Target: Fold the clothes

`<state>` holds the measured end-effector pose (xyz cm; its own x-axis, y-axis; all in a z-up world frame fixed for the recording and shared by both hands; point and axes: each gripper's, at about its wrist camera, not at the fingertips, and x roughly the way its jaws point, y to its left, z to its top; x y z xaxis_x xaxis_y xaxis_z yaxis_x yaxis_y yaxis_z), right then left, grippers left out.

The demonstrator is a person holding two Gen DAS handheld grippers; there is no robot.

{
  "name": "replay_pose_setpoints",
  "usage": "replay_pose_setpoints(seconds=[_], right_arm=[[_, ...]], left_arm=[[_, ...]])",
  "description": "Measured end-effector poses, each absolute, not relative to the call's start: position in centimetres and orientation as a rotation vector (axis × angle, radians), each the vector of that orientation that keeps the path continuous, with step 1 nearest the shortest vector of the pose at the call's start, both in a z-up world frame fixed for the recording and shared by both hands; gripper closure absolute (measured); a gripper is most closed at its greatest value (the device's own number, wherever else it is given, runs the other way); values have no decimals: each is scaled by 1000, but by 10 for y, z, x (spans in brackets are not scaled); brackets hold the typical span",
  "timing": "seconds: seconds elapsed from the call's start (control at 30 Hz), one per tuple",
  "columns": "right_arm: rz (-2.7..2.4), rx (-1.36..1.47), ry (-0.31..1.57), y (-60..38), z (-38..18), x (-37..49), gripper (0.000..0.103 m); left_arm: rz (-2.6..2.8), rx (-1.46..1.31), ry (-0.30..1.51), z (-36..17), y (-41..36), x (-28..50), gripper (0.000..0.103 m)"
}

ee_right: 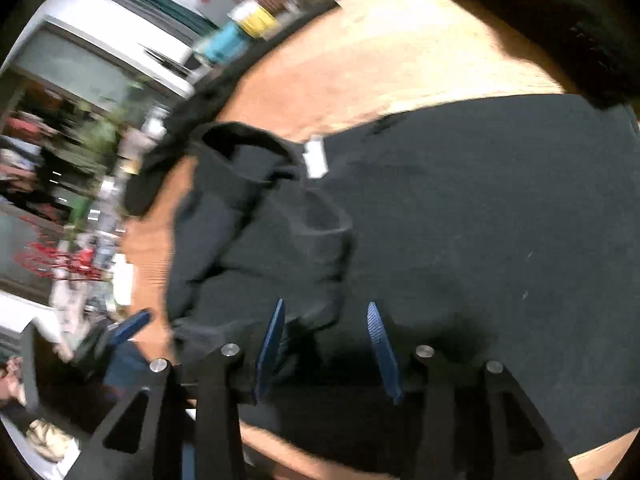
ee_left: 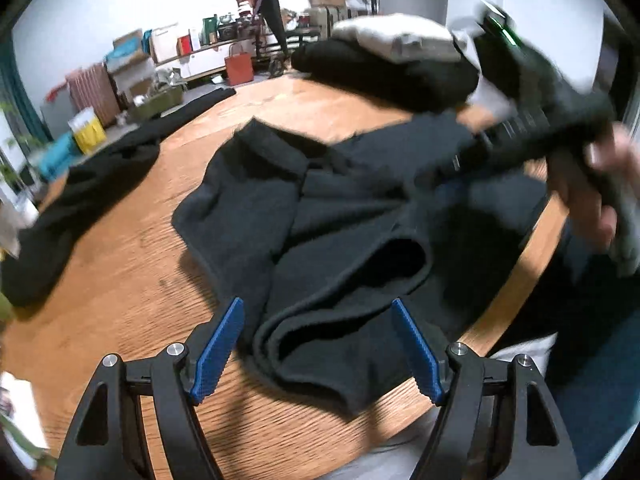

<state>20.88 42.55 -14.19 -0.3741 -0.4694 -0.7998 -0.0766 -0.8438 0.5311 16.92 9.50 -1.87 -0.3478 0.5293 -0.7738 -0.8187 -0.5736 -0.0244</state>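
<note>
Garment: dark garment (ee_left: 328, 216) lies crumpled on the round wooden table (ee_left: 132, 264), near the edge closest to the person; a rumpled sleeve or hem opening gapes near its middle, and in the right wrist view a small white label (ee_right: 316, 158) shows beside a broad flat stretch of the cloth.
Other clothes: folded stack (ee_left: 384, 68), black under pale grey, sits at the far side of the table; another black piece (ee_left: 76, 196) trails over the left rim.
Left gripper: left gripper (ee_left: 318, 350) hangs tilted down over the near fold of the garment, blue pads spread wide, nothing pressed between them.
Right gripper: right gripper (ee_right: 326, 350) points down at the garment, pads parted about halfway; cloth lies below them, but no pinch is visible. In the left wrist view a hand (ee_left: 600, 184) carries it, blurred, above the garment's right part.
Edges and room: bare wood lies open to the left of the garment and between it and the stack; the table's curved rim runs just beside the garment's near end.
</note>
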Motion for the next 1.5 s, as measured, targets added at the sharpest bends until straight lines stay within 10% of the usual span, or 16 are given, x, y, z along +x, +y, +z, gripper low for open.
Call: replay_pose_setpoints(seconds=[0.33, 0.5, 0.6, 1.2, 1.23, 1.27, 1.33, 1.5], right_arm=[[-2317, 1581, -223, 360, -140, 230, 69], [-2217, 1600, -269, 358, -148, 230, 70], [-2224, 1642, -250, 360, -153, 228, 96], [-2178, 1399, -599, 413, -92, 237, 96], [-2186, 1403, -581, 411, -91, 238, 96], [-2194, 1407, -562, 410, -91, 239, 96], [-2215, 1420, -519, 406, -90, 240, 96], [-2289, 1589, -437, 418, -106, 241, 53]], left_arm=[[1812, -1043, 368, -30, 113, 162, 27], [1774, -1093, 390, -41, 126, 153, 27], [1801, -1138, 423, -47, 130, 143, 27], [1778, -848, 1107, -59, 155, 193, 27], [1771, -858, 1106, -60, 156, 192, 32], [1764, -875, 1102, -60, 157, 191, 65], [1787, -898, 1119, -59, 155, 186, 99], [1831, -1014, 1027, -57, 133, 167, 99]])
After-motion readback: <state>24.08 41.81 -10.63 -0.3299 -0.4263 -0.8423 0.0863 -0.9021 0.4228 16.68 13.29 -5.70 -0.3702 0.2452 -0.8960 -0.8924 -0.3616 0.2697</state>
